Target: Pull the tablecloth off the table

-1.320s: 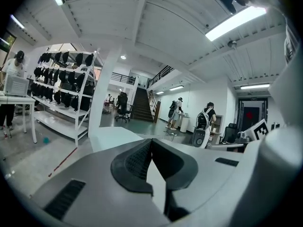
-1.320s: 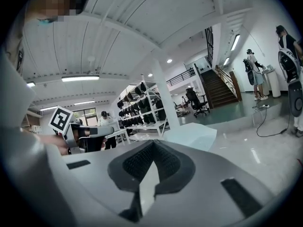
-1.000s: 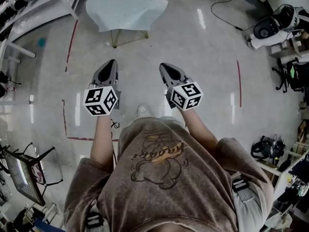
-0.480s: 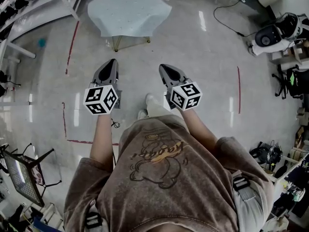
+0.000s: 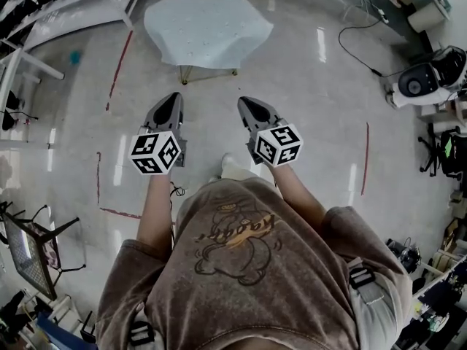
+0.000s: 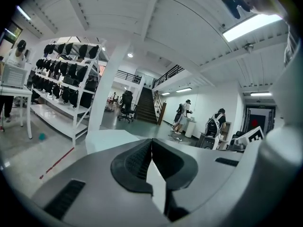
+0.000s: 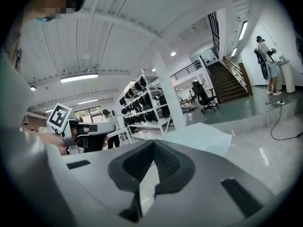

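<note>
**A:** How are the jaws of the left gripper (image 6: pixel 151 142) seen?

**B:** They are seen pressed together, pad against pad. Nothing is held between them.

**A:** And the right gripper (image 7: pixel 152 144)?

**B:** The same is found there. The jaws are closed on each other and nothing is clamped.

**A:** How are the two grippers carried?

**B:** In the head view they are held side by side in front of the person's chest, apart from each other, with the tips pointed ahead. A marker cube (image 5: pixel 155 152) is borne at the rear of each.

**A:** Where is the tablecloth (image 5: pixel 208 22) placed relative to them?

**B:** It is spread, pale and slightly creased, over the table (image 5: pixel 184 77), of which only the thin yellowish legs are shown under the near edge. It lies straight ahead of both grippers and well apart from the tips, and a stretch of glossy floor (image 5: pixel 314 122) is seen between. Both tips are aimed within its width. It is touched by neither gripper.

**A:** How is it shown from the grippers themselves?

**B:** In the left gripper view it is seen just above the jaws, left of the tip. In the right gripper view it is seen right of the tip.

**A:** What is found further out?

**B:** A red tape line (image 5: pixel 117 64) is laid on the floor left of the table, and a white shelving rack (image 6: pixel 71 79) is set beyond it.
</note>
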A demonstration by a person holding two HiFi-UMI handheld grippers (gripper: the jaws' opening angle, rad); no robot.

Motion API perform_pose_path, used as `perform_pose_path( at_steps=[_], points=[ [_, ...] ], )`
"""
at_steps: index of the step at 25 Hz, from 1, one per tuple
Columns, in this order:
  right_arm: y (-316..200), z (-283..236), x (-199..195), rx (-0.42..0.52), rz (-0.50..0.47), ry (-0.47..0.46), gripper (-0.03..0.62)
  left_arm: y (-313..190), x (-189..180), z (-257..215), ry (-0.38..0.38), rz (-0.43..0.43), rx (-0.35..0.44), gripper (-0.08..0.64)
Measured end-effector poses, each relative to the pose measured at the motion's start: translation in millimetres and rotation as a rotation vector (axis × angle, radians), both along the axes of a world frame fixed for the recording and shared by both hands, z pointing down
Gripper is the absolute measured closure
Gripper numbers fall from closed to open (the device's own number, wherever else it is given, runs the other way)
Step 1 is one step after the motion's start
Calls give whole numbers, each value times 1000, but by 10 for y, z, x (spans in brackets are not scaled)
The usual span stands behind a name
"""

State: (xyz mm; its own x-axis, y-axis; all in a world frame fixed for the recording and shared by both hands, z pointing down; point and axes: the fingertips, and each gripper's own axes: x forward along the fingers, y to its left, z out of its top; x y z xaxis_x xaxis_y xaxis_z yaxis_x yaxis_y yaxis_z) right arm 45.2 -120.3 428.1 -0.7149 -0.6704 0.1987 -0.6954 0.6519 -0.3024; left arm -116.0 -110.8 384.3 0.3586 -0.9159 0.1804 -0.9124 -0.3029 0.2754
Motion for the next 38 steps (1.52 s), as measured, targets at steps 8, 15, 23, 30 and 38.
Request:
perform_pose_path(
  at_steps=[8,15,23,30,38],
  points=[
    [-468,-34,-6,-1,-59,-49,586,-317,132,-14,9,-21,17,541],
    [-670,63,-244,-13,-91,-42,586,-475,-12,8,1,-35,5,541],
    [-801,-23,-486,35,-44,-19,586,-594,-292,20,-18,-36,-1,540],
    [-924,0,-513,31,-22,2,478,-696,-296,96,-34,27,-24,452],
    [-1050,74,-657,-41,-33,-68,147,-880,-337,137,37,67,-34,250]
  ],
)
